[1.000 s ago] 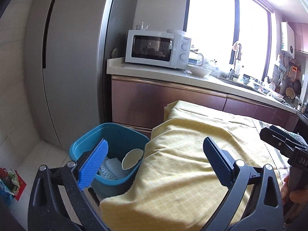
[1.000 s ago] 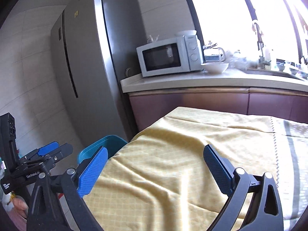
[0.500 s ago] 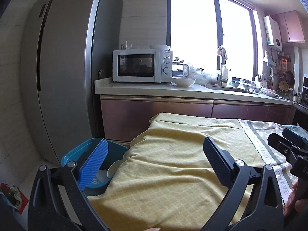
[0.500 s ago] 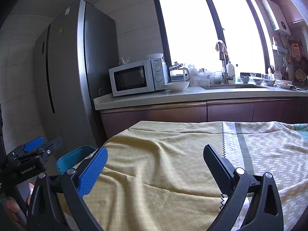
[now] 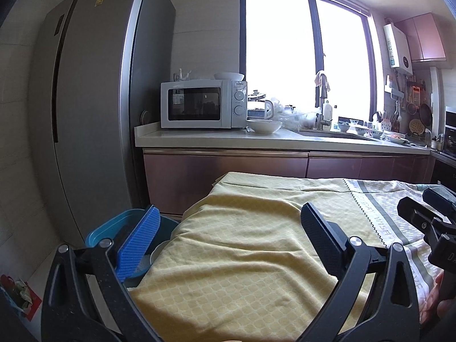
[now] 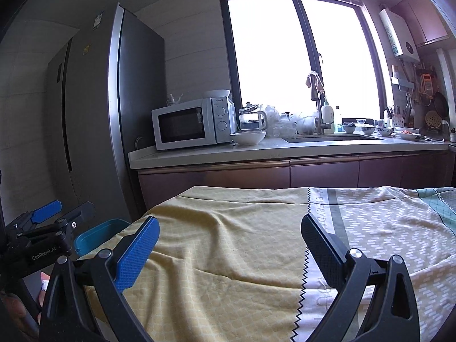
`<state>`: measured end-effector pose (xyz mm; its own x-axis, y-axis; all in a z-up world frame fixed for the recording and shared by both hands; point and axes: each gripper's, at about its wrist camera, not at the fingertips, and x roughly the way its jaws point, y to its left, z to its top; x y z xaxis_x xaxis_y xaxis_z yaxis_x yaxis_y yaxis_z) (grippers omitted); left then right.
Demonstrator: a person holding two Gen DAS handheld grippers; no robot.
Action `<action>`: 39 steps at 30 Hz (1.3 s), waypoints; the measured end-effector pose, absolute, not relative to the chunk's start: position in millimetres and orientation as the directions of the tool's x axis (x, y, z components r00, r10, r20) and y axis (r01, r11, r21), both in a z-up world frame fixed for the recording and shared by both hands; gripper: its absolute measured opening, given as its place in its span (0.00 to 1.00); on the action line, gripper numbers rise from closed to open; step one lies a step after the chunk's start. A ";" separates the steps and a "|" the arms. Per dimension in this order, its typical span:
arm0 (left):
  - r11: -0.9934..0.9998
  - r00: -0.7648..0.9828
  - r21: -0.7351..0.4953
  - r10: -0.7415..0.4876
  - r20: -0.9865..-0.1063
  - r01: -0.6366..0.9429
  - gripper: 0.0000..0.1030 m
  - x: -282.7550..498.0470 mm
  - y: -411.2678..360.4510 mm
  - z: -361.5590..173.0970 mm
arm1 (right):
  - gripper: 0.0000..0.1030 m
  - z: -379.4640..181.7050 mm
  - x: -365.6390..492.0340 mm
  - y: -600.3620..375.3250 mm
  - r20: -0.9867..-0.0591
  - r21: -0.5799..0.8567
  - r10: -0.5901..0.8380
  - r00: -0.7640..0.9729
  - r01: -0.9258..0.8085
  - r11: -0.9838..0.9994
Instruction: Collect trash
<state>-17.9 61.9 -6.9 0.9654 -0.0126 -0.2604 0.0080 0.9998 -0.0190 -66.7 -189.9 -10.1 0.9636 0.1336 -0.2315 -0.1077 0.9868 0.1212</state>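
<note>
A blue trash bin (image 5: 114,225) stands on the floor at the left end of a table under a yellow cloth (image 5: 250,245). White trash (image 5: 155,253) shows inside it, partly hidden by my finger. The bin's rim also shows in the right wrist view (image 6: 97,235). My left gripper (image 5: 230,228) is open and empty above the cloth near the bin. My right gripper (image 6: 230,236) is open and empty above the cloth, to the right of the left gripper's body (image 6: 42,242). No trash shows on the cloth.
A tall grey fridge (image 5: 94,114) stands behind the bin. A counter (image 5: 256,139) with a microwave (image 5: 202,104), a white bowl (image 5: 263,126) and a sink runs along the back under a bright window. A red packet (image 5: 20,293) lies on the floor at left.
Both cameras have tilted up and swung right. The bin has dropped toward the lower left of both views and more of the window and counter shows. Both grippers stay open.
</note>
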 end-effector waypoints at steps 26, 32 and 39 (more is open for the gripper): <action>1.000 0.974 0.007 0.012 -0.227 -0.011 0.94 -20.4 62.0 -4.4 | 0.93 -9.4 -63.7 -189.9 -0.239 0.131 0.135 0.961 -0.106 0.986; 1.000 0.974 0.007 0.015 -0.226 -0.014 0.94 -21.1 62.7 -5.2 | 0.93 -9.8 -63.7 -190.2 -0.240 0.132 0.137 0.961 -0.108 0.985; 1.000 0.974 0.008 0.016 -0.227 -0.015 0.94 -22.9 62.4 -4.9 | 0.93 -10.1 -63.0 -190.7 -0.241 0.132 0.138 0.961 -0.108 0.985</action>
<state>-22.9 62.4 -4.9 0.9738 0.0164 -0.2268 -0.0149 0.9999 0.0085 -63.0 -190.7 -10.1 0.9606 0.1376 -0.2413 -0.1080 0.9853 0.1322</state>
